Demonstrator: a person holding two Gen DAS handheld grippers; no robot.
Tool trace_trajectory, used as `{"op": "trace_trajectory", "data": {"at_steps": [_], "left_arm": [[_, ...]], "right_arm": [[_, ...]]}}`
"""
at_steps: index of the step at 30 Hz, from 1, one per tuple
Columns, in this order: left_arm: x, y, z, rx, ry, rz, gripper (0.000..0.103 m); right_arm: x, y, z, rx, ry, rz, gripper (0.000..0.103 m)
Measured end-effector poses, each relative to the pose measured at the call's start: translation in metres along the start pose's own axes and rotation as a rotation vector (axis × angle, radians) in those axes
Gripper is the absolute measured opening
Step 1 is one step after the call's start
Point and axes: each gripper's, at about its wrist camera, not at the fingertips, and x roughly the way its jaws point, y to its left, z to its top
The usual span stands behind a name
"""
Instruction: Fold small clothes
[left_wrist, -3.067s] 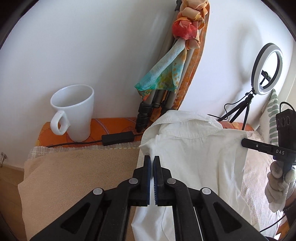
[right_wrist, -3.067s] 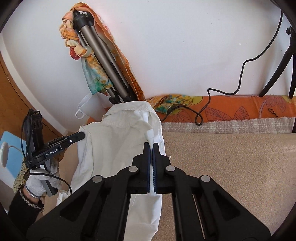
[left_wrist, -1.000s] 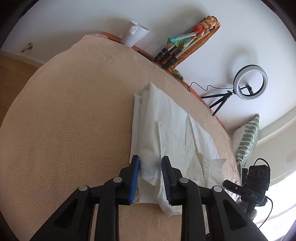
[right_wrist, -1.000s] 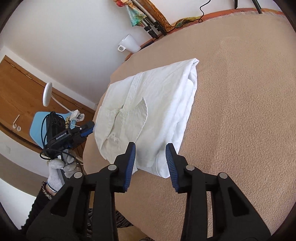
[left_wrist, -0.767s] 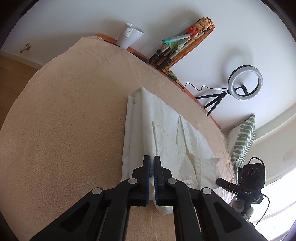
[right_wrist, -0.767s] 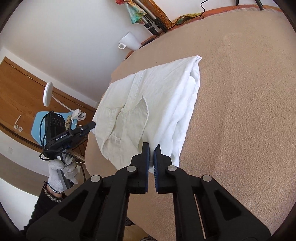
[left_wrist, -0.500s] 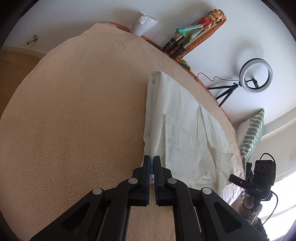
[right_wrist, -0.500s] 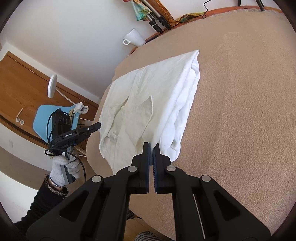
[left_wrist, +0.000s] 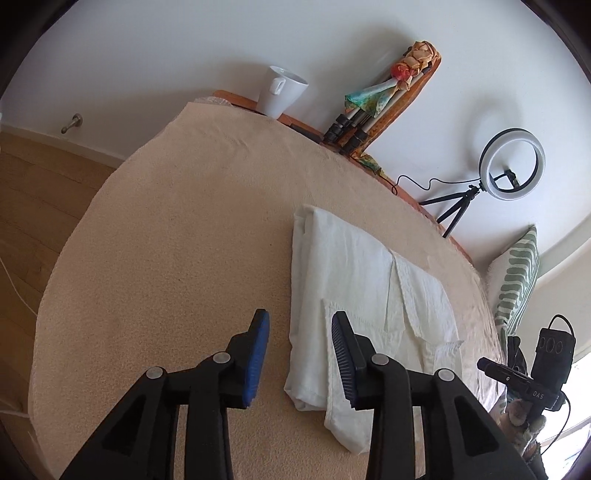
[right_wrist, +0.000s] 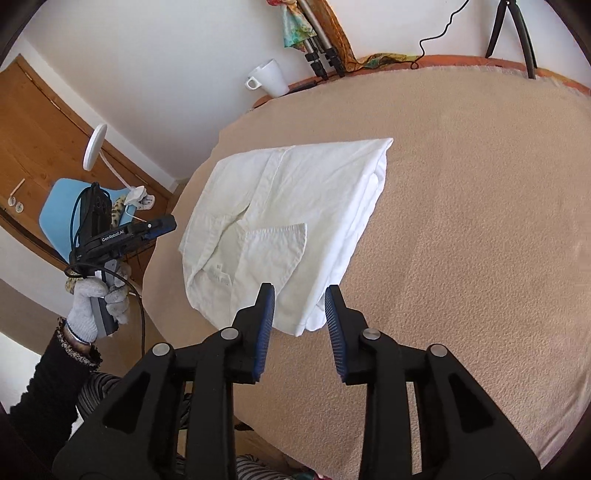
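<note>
softly limp, the folded shirt (right_wrist: 295, 206) lies mid-bed (right_wrist: 480, 221); both grippers (left_wrist: 299, 350) (right_wrist: 299, 317) are opening, empty; best pinched at its near corners.

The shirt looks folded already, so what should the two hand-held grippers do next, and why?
Probably lift both away. The shirt lies folded in a neat rectangle on the beige cover. The jaws of the left hand-held gripper and the right hand-held gripper are opening, and no cloth is pinched between them.
</note>
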Motion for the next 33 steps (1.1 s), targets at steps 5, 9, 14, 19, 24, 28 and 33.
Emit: {"op": "trace_trajectory", "data": {"at_steps": [5,9,14,19,24,28,33], "left_arm": [[0.013,-0.023,0.031,0.025,-0.049,-0.045,0.029],[0.044,-0.047,0.044,0.073,-0.032,-0.054,0.026],[0.084,-0.063,0.049,0.144,-0.005,0.011,0.026],[0.116,-0.045,0.03,0.201,0.045,0.141,0.024],[0.105,-0.04,0.026,0.202,0.024,0.129,0.021],[0.085,-0.04,0.029,0.193,-0.024,0.177,0.021],[0.048,-0.036,0.035,0.12,-0.087,0.123,0.036]], "right_arm": [[0.002,0.013,0.028,-0.035,-0.109,-0.004,0.03],[0.035,0.016,0.049,-0.03,-0.096,-0.002,0.03],[0.066,0.012,0.063,-0.029,-0.089,-0.034,0.03],[0.094,-0.015,0.06,0.022,-0.022,-0.092,0.03],[0.1,-0.024,0.053,0.003,0.019,-0.147,0.008],[0.084,-0.023,0.06,0.013,0.007,-0.144,0.015],[0.055,-0.018,0.061,0.009,-0.061,-0.172,0.038]]}}
